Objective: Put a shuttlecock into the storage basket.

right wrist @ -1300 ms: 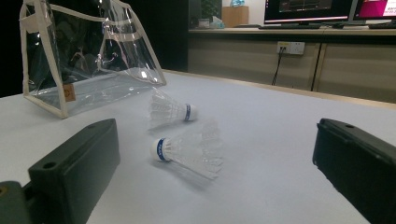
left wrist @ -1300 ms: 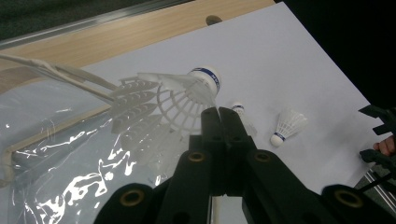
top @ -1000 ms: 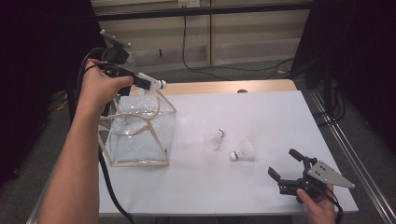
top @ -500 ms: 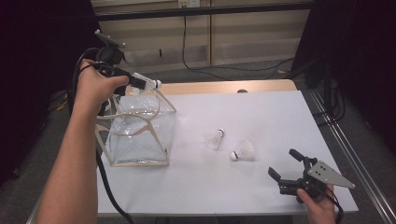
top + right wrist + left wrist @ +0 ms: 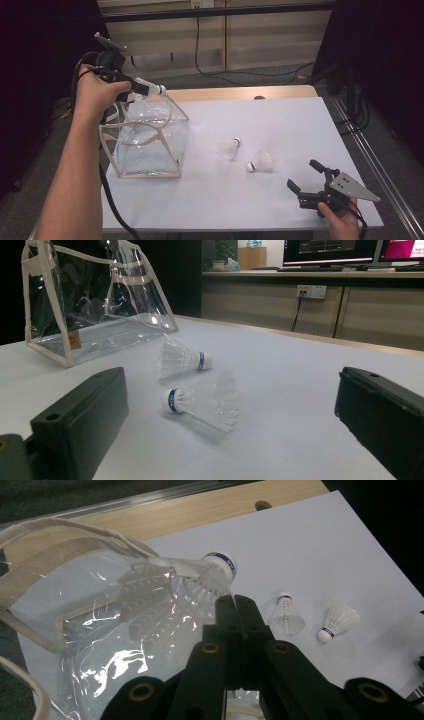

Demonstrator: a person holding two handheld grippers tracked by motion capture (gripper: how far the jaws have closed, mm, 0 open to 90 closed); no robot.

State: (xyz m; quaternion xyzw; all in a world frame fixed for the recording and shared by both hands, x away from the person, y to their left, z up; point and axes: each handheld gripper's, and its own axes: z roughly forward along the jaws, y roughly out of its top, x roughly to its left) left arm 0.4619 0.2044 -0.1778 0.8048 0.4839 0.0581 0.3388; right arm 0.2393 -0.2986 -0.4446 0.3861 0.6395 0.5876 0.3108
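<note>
A shuttlecock (image 5: 200,577) is being gripped by its feathers in the closed left gripper (image 5: 234,599) and is being held above the open mouth of the clear bag (image 5: 150,145). The step of putting shuttlecocks into the bag seems to be in hand; next, the jaws are probably to be lowered and released. The pinched feathers are being shown by the left gripper view, while in the high view the right gripper (image 5: 306,181) is being kept wide open near two lying shuttlecocks (image 5: 260,162)

The three shuttlecocks (image 5: 175,587) (image 5: 230,148) (image 5: 260,162) are white with a blue band round each cork. The clear bag (image 5: 147,135) has cream trim. The table (image 5: 280,125) is white, its far edge pale wood.
</note>
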